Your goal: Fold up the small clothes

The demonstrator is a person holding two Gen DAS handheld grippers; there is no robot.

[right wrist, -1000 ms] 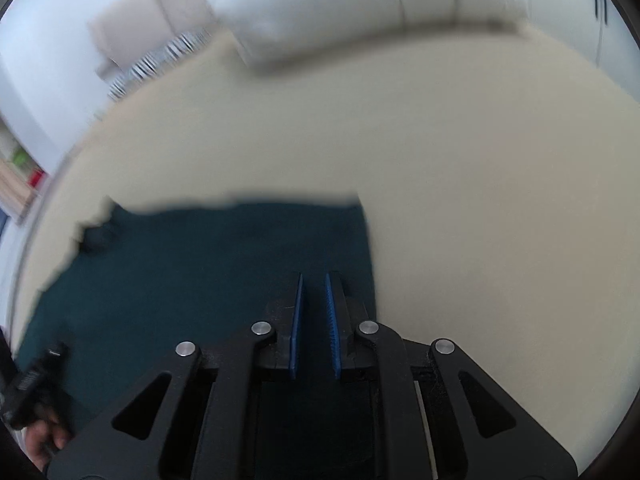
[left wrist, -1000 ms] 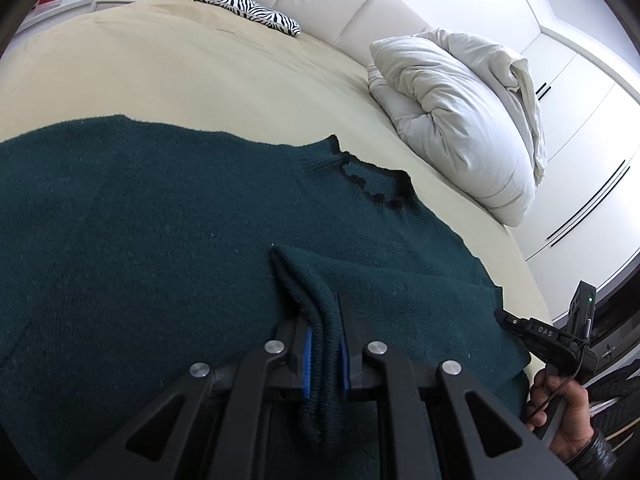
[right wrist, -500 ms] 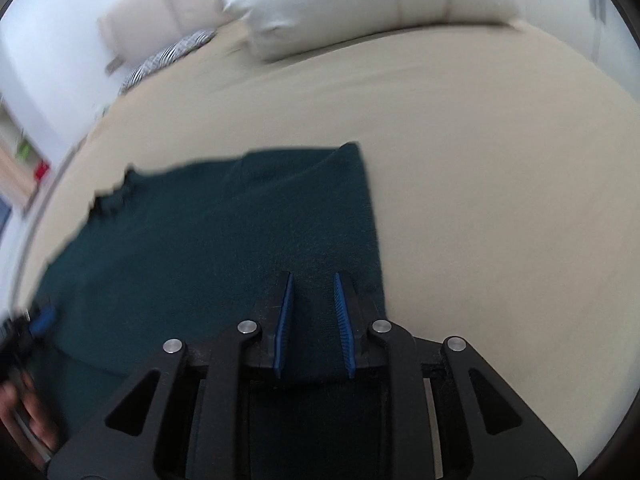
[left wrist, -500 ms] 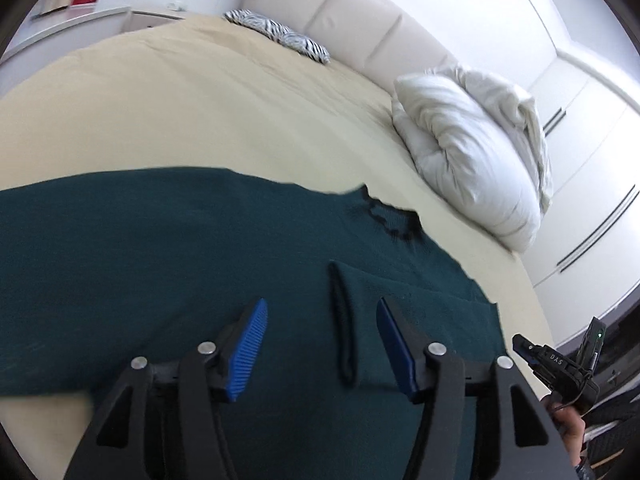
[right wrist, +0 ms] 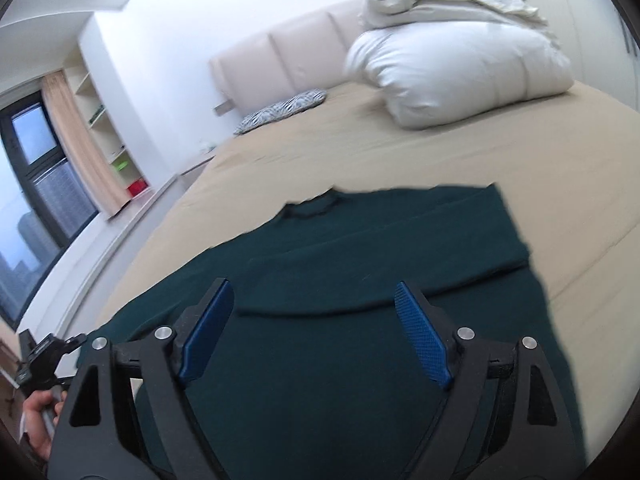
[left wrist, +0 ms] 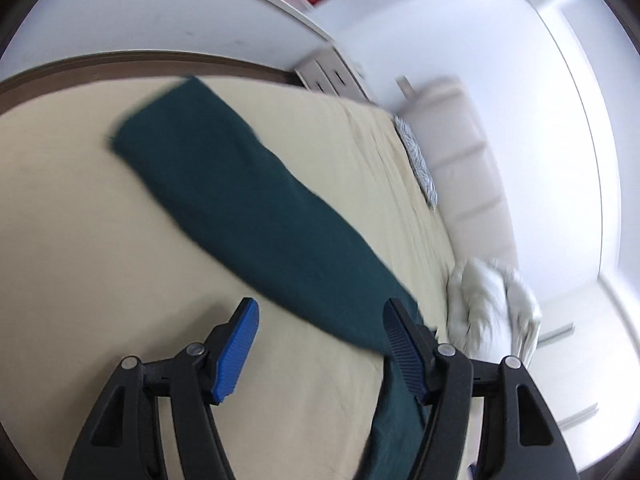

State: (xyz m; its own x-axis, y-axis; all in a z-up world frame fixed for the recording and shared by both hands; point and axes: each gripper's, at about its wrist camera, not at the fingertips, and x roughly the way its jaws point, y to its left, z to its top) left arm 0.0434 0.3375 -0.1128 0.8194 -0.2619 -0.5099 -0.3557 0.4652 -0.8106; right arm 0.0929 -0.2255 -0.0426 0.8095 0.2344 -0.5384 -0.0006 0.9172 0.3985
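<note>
A dark green sweater (right wrist: pixel 340 360) lies flat on the beige bed (right wrist: pixel 500 152), collar (right wrist: pixel 312 208) toward the headboard, with one sleeve (right wrist: pixel 400 256) folded across its chest. My right gripper (right wrist: pixel 314 320) hovers over the sweater's body. Its jaws are opening, with nothing between the blue pads (right wrist: pixel 420 336). In the left wrist view the other sleeve (left wrist: pixel 248 208) stretches straight out over the sheet, blurred. My left gripper (left wrist: pixel 320 336) is above the bare sheet beside it, jaws opening and empty. The sleeve passes behind its right finger (left wrist: pixel 404 348).
A folded white duvet (right wrist: pixel 452 68) and a zebra-print pillow (right wrist: pixel 280 110) lie by the padded headboard (right wrist: pixel 280 60). A window and shelves stand to the left. A person's hand (right wrist: pixel 38 412) shows at the lower left. The bed's far edge (left wrist: pixel 120 60) meets a white wall.
Both grippers have let go of the sweater and spread their jaws. The left one has swung round to face the outstretched sleeve. The right one has lifted and drawn back.
</note>
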